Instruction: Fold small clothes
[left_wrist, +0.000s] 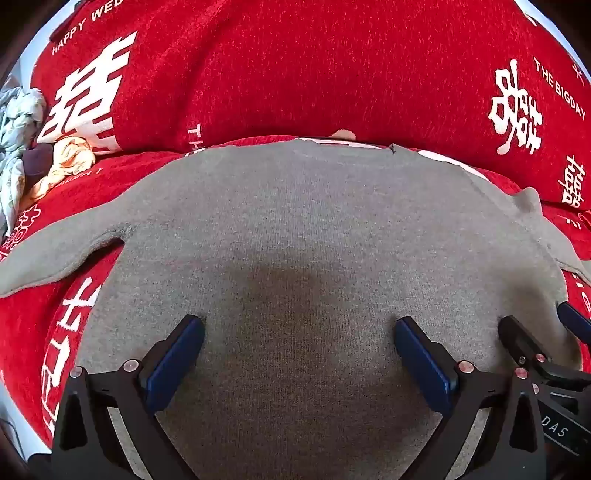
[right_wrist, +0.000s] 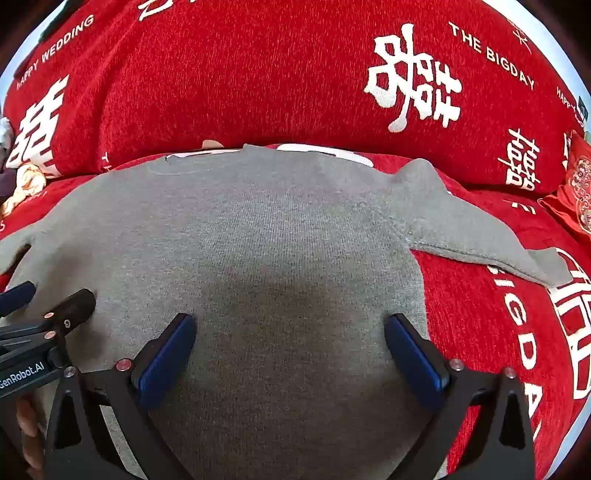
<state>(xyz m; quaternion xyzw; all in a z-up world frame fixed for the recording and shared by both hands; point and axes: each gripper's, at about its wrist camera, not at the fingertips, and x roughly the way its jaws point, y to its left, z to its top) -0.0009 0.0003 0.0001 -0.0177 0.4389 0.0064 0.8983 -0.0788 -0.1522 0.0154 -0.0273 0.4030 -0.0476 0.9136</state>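
Note:
A small grey knitted sweater (left_wrist: 295, 229) lies flat on a red sofa seat, its sleeves spread out to both sides. My left gripper (left_wrist: 299, 328) hovers over the lower body of the sweater with its blue-padded jaws wide apart and nothing between them. In the right wrist view the same sweater (right_wrist: 280, 236) fills the middle, its right sleeve (right_wrist: 480, 236) stretched toward the right. My right gripper (right_wrist: 290, 325) stands open just above the cloth near its right side. Each gripper shows at the edge of the other's view, side by side.
The red sofa cover (left_wrist: 332, 74) with white lettering rises as a backrest behind the sweater. A heap of other small clothes (left_wrist: 22, 140) lies at the far left of the seat. A red patterned cushion (right_wrist: 576, 192) sits at the right.

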